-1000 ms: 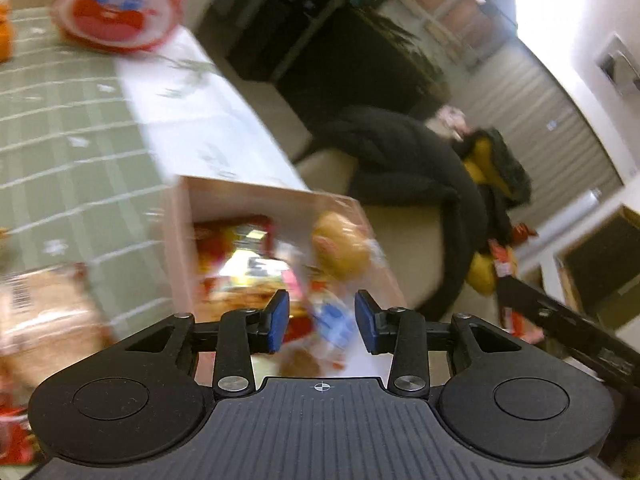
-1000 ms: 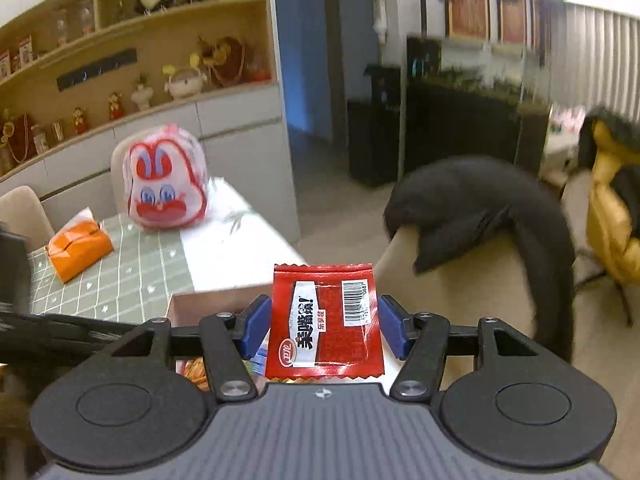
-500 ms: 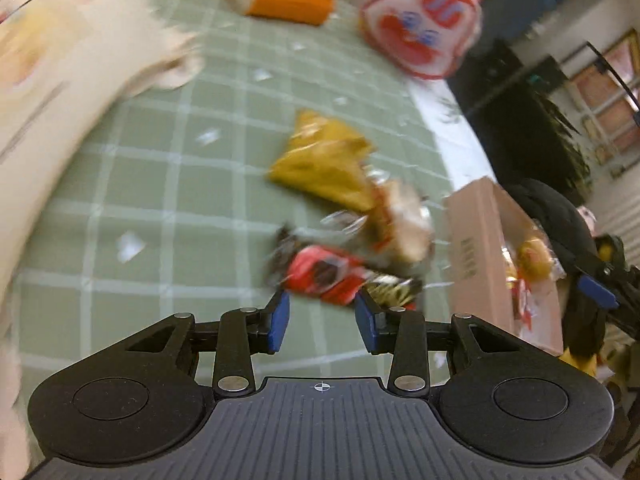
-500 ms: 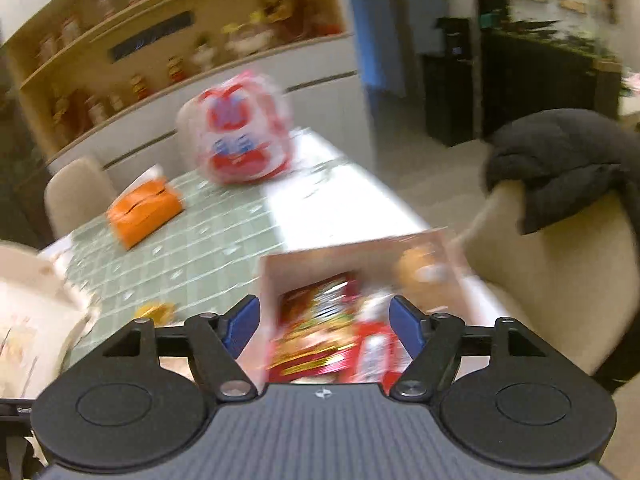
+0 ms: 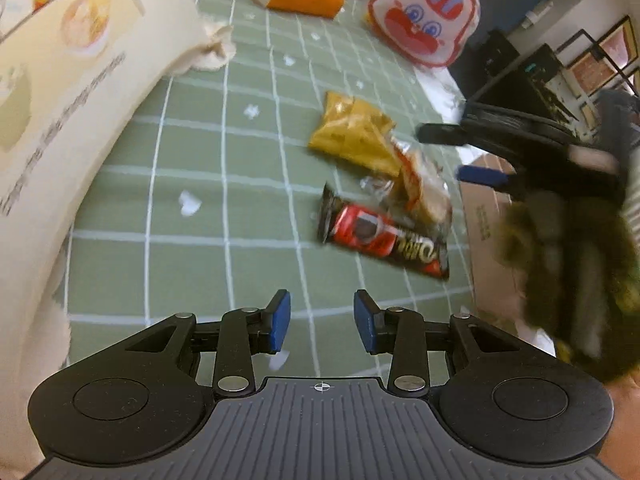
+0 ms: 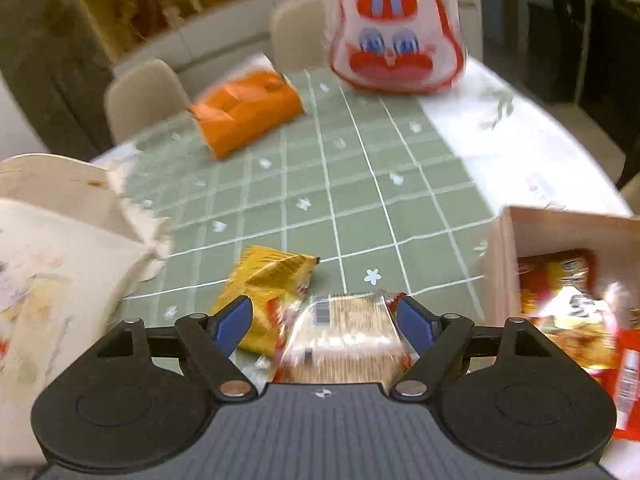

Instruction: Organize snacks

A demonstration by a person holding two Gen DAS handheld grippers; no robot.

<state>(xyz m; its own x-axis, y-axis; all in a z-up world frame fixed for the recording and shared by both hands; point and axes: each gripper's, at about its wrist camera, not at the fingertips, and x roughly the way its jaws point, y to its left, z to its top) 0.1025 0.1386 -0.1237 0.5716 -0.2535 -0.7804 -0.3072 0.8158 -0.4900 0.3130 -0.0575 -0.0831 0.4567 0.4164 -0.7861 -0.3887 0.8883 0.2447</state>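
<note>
Right claw spread wide over cracker pack; left claw empty.

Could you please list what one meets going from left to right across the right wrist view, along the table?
Cream printed bag → orange tissue pack → yellow snack packet → clear-wrapped biscuit pack between the open fingers of the right hand-held gripper → cardboard box holding snacks.
</note>
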